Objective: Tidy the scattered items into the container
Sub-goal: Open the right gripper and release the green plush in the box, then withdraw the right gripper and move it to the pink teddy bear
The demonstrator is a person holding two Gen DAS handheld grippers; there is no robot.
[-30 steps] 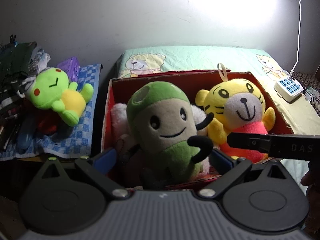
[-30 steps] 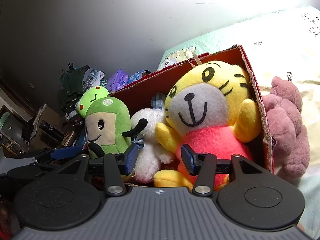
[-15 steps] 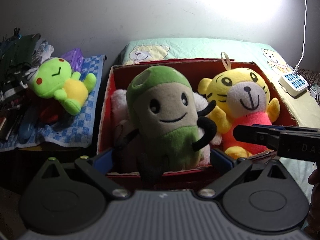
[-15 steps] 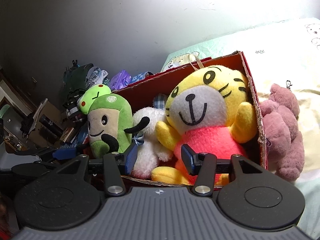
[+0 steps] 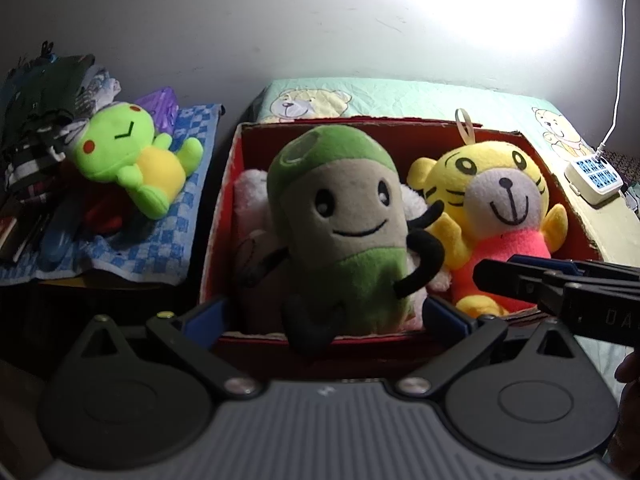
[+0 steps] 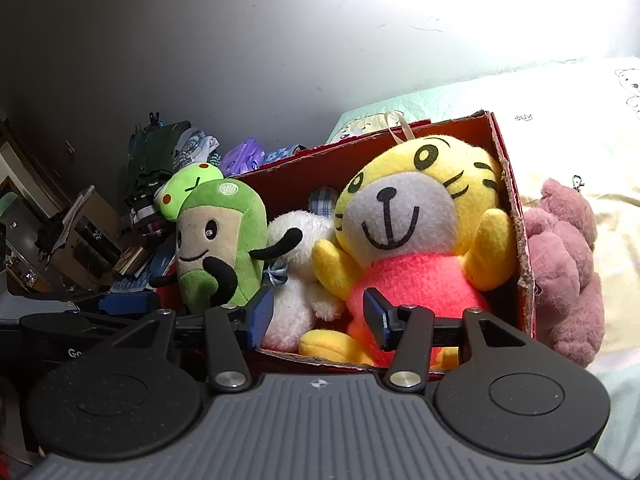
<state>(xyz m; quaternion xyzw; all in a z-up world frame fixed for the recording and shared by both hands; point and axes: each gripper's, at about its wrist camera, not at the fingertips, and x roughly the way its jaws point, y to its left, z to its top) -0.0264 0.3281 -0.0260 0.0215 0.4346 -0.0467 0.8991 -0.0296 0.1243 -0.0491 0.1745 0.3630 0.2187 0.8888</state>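
Note:
A red cardboard box [image 5: 224, 216] holds a green-and-beige plush [image 5: 344, 224], a yellow tiger plush [image 5: 500, 200] in a pink shirt and a white plush [image 5: 250, 184] behind them. My left gripper [image 5: 326, 316] is open at the box's near wall, its blue pads wide on either side of the green plush's base without pressing it. My right gripper [image 6: 318, 316] stands open at the near rim in front of the tiger [image 6: 416, 208] with nothing held. A mauve bear [image 6: 568, 264] lies on the bed outside the box's right wall [image 6: 520, 232].
A lime frog plush [image 5: 128, 160] lies on a blue checked cloth [image 5: 176, 240] left of the box, beside piled clothes and clutter. A white power strip [image 5: 594, 172] with its cable sits on the bed at the right. The wall stands close behind.
The left gripper has drawn back from the green plush, so the box's near wall now shows below it. The right view has shifted only slightly, with its jaws unchanged.

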